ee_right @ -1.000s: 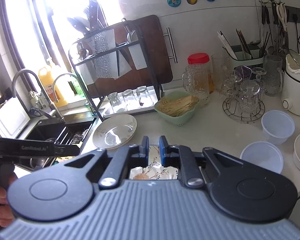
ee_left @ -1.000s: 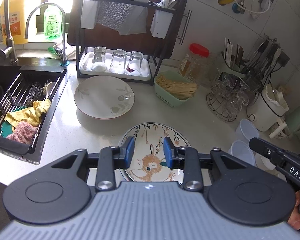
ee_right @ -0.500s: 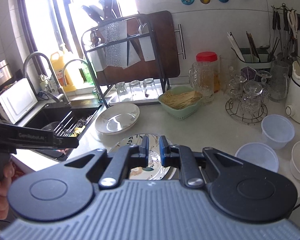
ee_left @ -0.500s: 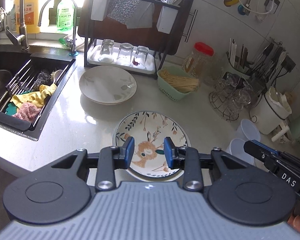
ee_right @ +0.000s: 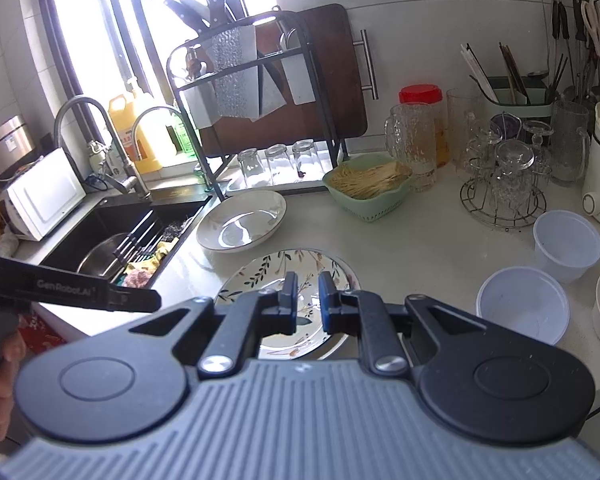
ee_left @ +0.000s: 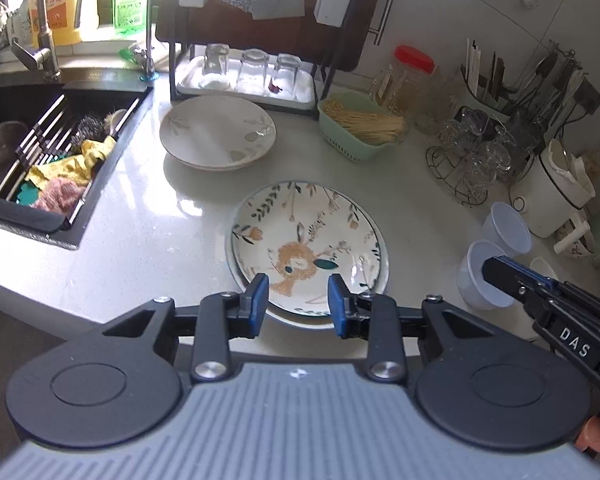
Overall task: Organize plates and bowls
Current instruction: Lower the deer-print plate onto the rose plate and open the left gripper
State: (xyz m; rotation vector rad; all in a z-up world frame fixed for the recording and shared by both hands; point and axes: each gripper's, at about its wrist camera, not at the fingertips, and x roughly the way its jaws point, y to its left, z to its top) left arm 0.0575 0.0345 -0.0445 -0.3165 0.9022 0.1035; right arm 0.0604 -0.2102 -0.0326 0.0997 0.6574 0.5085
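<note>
Kitchen daylight falls on a pale worktop (ee_left: 148, 240), and every place below is given from the patterned plate (ee_left: 306, 240) lying flat near its front edge, on top of a second plate whose rim shows beneath it. Left of that plate is the dark sink (ee_left: 28, 128) holding cloths; behind it stands the black dish rack (ee_left: 252, 40) with upturned glasses. Between rack and patterned plate lies a cream plate (ee_left: 218, 132). Behind and to the right sits a green basket (ee_left: 360, 128), and to the right are two plastic cups (ee_right: 522, 304). The left hand-held gripper (ee_left: 298, 300) hovers over the plate's near rim, released and empty. The right hand-held gripper (ee_right: 308, 300) hangs above the same plate, pads nearly together, grasping nothing.
</note>
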